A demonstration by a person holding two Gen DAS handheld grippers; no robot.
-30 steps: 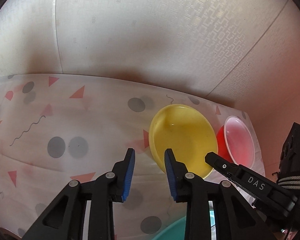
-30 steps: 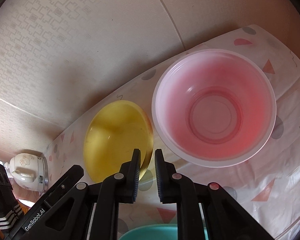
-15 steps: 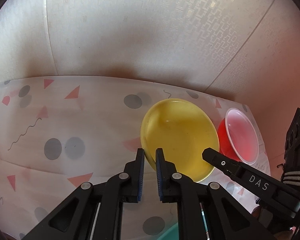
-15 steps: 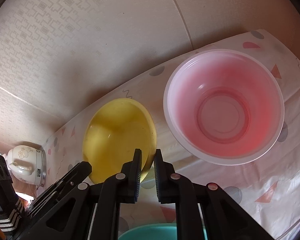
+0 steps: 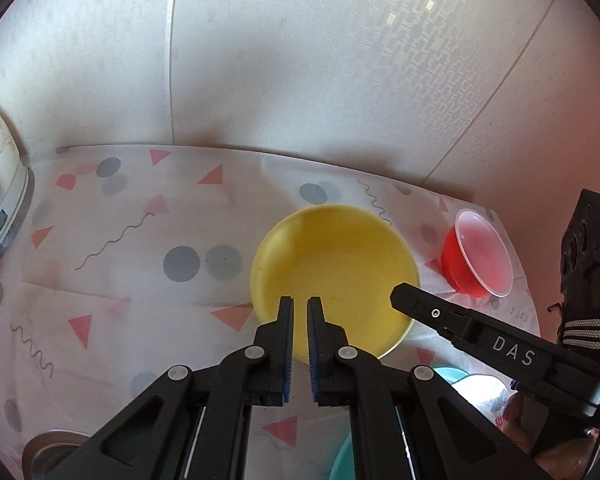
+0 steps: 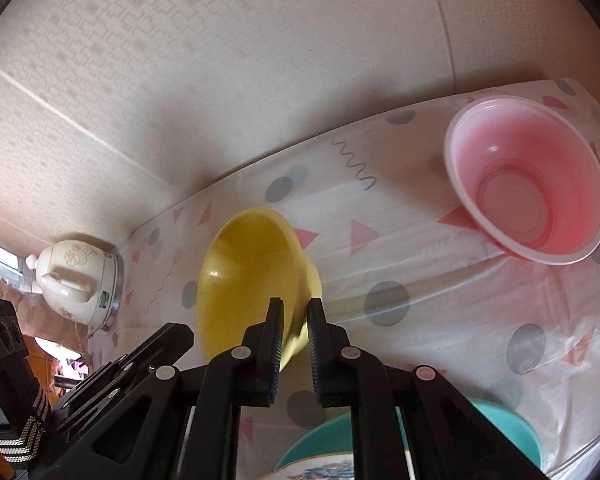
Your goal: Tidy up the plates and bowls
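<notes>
The yellow bowl (image 6: 256,276) is tilted above the patterned tablecloth (image 6: 440,304), its rim pinched on both sides: the right gripper (image 6: 295,312) and the left gripper (image 5: 300,312) are both closed on it. The red bowl (image 6: 528,184) stands apart near the wall, and a teal plate (image 6: 512,424) lies nearer the camera

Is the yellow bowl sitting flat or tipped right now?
Tipped. In the right wrist view the yellow bowl stands on edge, opening turned sideways, its rim between the right gripper's fingers.

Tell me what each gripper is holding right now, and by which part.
Both grippers hold the yellow bowl by its near rim: the left gripper and the right gripper are each shut on the rim, side by side. The bowl is tilted.
</notes>
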